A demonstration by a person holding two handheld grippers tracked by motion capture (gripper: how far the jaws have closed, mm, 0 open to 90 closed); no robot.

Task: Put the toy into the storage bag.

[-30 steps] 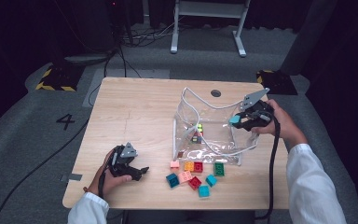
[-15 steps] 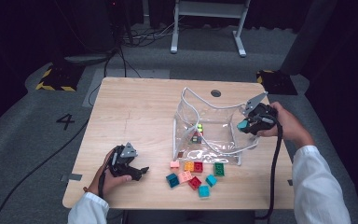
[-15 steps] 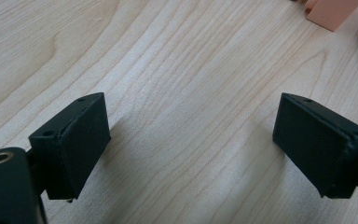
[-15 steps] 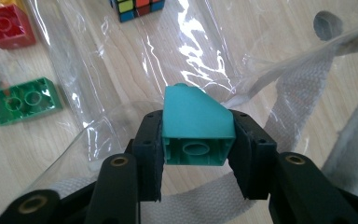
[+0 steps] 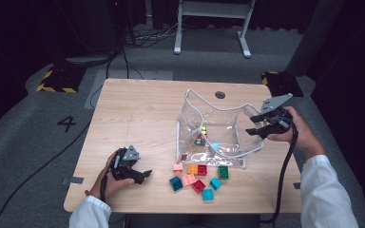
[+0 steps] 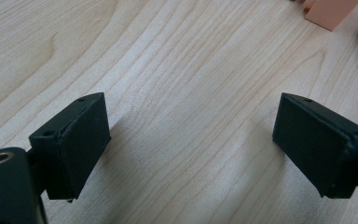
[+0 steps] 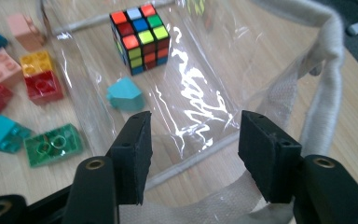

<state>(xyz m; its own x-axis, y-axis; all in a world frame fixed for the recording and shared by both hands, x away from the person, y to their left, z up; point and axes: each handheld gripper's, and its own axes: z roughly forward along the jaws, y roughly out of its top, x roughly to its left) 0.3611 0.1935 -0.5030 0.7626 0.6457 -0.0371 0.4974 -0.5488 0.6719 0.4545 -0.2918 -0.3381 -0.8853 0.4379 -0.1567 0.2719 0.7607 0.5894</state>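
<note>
My right tool (image 5: pixel 259 129) over the clear bag (image 5: pixel 228 130), jaws parted and nothing between them.
They've just been opening; the teal block (image 7: pixel 124 94) lies inside the bag near the colour cube (image 7: pixel 140 37). My left tool (image 5: pixel 140 175) rests on the worktop (image 5: pixel 138 109), jaws spread wide, loose bricks (image 5: pixel 197 178) nearby.

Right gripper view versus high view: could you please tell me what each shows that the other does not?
Right gripper view: the coloured squares on the puzzle cube and the weave of the bag's rim. High view: the left tool, open over the table, and a white sleeve. Both: the clear bag, the teal block inside it, the loose bricks beside it.
</note>
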